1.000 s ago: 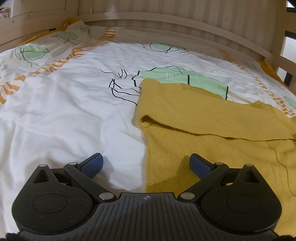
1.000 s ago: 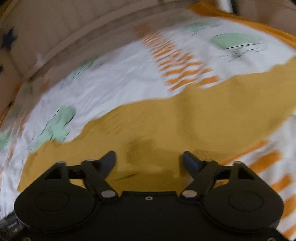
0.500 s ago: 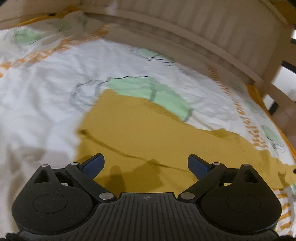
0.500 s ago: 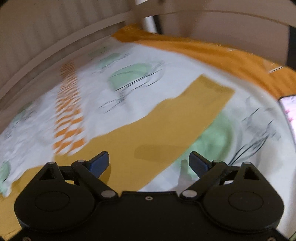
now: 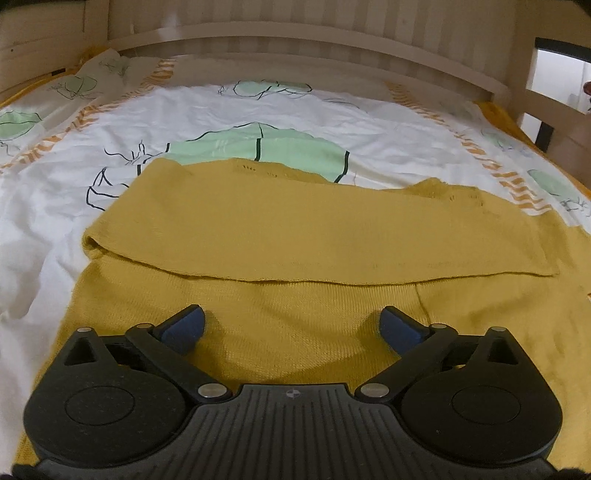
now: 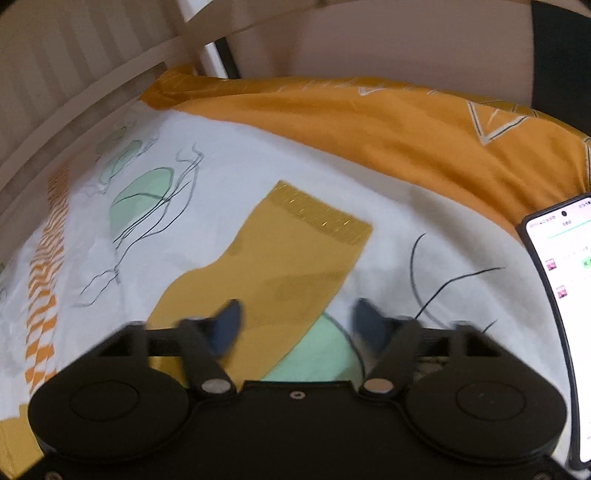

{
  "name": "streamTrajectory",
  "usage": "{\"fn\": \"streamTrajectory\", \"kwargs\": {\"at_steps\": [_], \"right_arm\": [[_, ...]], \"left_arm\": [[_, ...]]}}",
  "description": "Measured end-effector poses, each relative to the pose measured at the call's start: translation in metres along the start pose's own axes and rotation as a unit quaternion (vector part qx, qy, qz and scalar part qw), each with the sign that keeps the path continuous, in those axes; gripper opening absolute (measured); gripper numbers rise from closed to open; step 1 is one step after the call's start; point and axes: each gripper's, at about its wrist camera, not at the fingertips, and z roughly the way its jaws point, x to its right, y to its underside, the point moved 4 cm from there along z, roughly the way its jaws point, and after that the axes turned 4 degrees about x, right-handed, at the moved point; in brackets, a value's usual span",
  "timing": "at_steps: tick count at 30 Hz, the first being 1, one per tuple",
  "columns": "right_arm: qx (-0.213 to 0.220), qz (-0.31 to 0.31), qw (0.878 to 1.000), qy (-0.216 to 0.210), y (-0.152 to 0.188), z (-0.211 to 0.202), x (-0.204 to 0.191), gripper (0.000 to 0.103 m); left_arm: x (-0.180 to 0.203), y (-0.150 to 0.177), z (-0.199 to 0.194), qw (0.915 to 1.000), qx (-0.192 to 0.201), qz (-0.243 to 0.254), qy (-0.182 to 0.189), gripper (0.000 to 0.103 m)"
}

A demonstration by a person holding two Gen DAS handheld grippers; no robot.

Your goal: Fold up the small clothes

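Note:
A mustard-yellow knit sweater [image 5: 295, 236] lies flat on the bed, with one sleeve folded across its body. My left gripper [image 5: 291, 325] is open and empty, low over the sweater's near part. In the right wrist view the sweater's other sleeve [image 6: 288, 266] stretches out over the sheet, its ribbed cuff [image 6: 321, 218] at the far end. My right gripper [image 6: 299, 321] is open and empty just above this sleeve, left finger over the fabric, right finger over the sheet.
The white sheet [image 5: 221, 107] has green and orange prints. A wooden slatted bed rail [image 5: 295, 33] runs along the far side. An orange blanket [image 6: 406, 129] lies behind the sleeve. A lit phone [image 6: 565, 295] lies at the right edge.
Both grippers swung right. The left now sits centred over the sweater's body instead of its left edge. The right moved from the sweater body to the outstretched sleeve, and its jaws have narrowed somewhat.

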Motion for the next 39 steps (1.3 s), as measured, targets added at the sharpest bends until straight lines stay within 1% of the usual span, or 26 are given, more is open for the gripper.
{"fn": "streamTrajectory", "kwargs": {"at_steps": [1,2,3,5,7,9,11,14,16,19,22,23,25,28,30,33,34,35,36,37,38,39], "right_arm": [[-0.004,-0.001,1.000,0.002,-0.002,0.002,0.000,0.018],[-0.007,0.000,1.000,-0.003,-0.002,0.002,-0.001,0.010],[-0.008,0.002,1.000,-0.003,-0.004,0.000,-0.003,0.010],[0.006,-0.012,1.000,-0.005,-0.008,-0.009,-0.012,0.010],[0.022,-0.027,0.999,-0.020,-0.013,-0.027,-0.026,0.010],[0.037,-0.046,0.997,-0.046,-0.019,-0.050,-0.047,0.009],[0.054,-0.076,0.993,-0.076,-0.024,-0.077,-0.074,0.009],[0.073,-0.123,0.980,-0.135,-0.025,-0.122,-0.125,0.009],[0.077,-0.152,0.969,-0.182,-0.016,-0.152,-0.163,0.009],[0.073,-0.200,0.945,-0.248,0.014,-0.187,-0.224,0.009],[0.048,-0.229,0.922,-0.308,0.059,-0.208,-0.278,0.009],[0.040,-0.247,0.914,-0.321,0.080,-0.212,-0.296,0.009],[0.024,-0.278,0.901,-0.333,0.117,-0.214,-0.321,0.009],[-0.019,-0.312,0.884,-0.347,0.177,-0.204,-0.346,0.009],[-0.036,-0.342,0.875,-0.340,0.209,-0.197,-0.352,0.009],[-0.069,-0.400,0.853,-0.329,0.254,-0.187,-0.352,0.010],[-0.072,-0.415,0.847,-0.325,0.262,-0.187,-0.349,0.014],[-0.076,-0.429,0.839,-0.326,0.270,-0.188,-0.346,0.021],[-0.085,-0.439,0.832,-0.327,0.276,-0.189,-0.343,0.021],[-0.093,-0.444,0.828,-0.329,0.280,-0.191,-0.338,0.026],[-0.097,-0.442,0.826,-0.335,0.280,-0.193,-0.332,0.035],[-0.099,-0.438,0.826,-0.341,0.278,-0.197,-0.327,0.039]], "left_arm": [[0.001,0.000,0.000,1.0000,0.000,0.002,-0.001,0.103],[0.002,0.001,0.000,1.0000,0.000,0.003,-0.003,0.103],[0.002,0.001,0.000,1.0000,-0.001,0.005,-0.004,0.103],[0.002,0.000,0.000,1.0000,-0.001,0.003,-0.003,0.103],[0.002,0.000,0.001,1.0000,-0.001,0.002,-0.002,0.103],[0.003,-0.001,0.003,1.0000,-0.001,0.002,-0.002,0.103],[0.003,-0.001,0.003,1.0000,-0.001,0.002,-0.001,0.103],[0.003,-0.001,0.003,1.0000,-0.001,0.002,-0.001,0.103],[0.002,-0.001,0.003,1.0000,0.000,0.000,0.000,0.103],[0.002,-0.001,0.003,1.0000,0.001,-0.002,0.001,0.103],[0.002,-0.001,0.002,1.0000,0.001,-0.005,0.003,0.103],[0.001,-0.001,0.002,1.0000,0.001,-0.007,0.004,0.103],[0.000,-0.002,0.001,0.9999,-0.001,-0.010,0.008,0.103],[-0.002,-0.003,0.001,0.9998,-0.005,-0.008,0.015,0.103],[-0.003,-0.002,-0.002,0.9997,-0.004,-0.009,0.024,0.103],[-0.009,-0.001,-0.007,0.9988,-0.003,-0.013,0.046,0.103],[-0.011,0.000,-0.010,0.9984,-0.004,-0.014,0.055,0.103],[-0.012,0.000,-0.012,0.9980,-0.004,-0.014,0.062,0.103],[-0.015,0.000,-0.015,0.9975,-0.005,-0.015,0.069,0.103],[-0.016,0.001,-0.018,0.9970,-0.006,-0.014,0.075,0.102],[-0.019,0.000,-0.021,0.9966,-0.009,-0.014,0.081,0.102],[-0.020,0.000,-0.023,0.9960,-0.012,-0.016,0.088,0.102]]}}
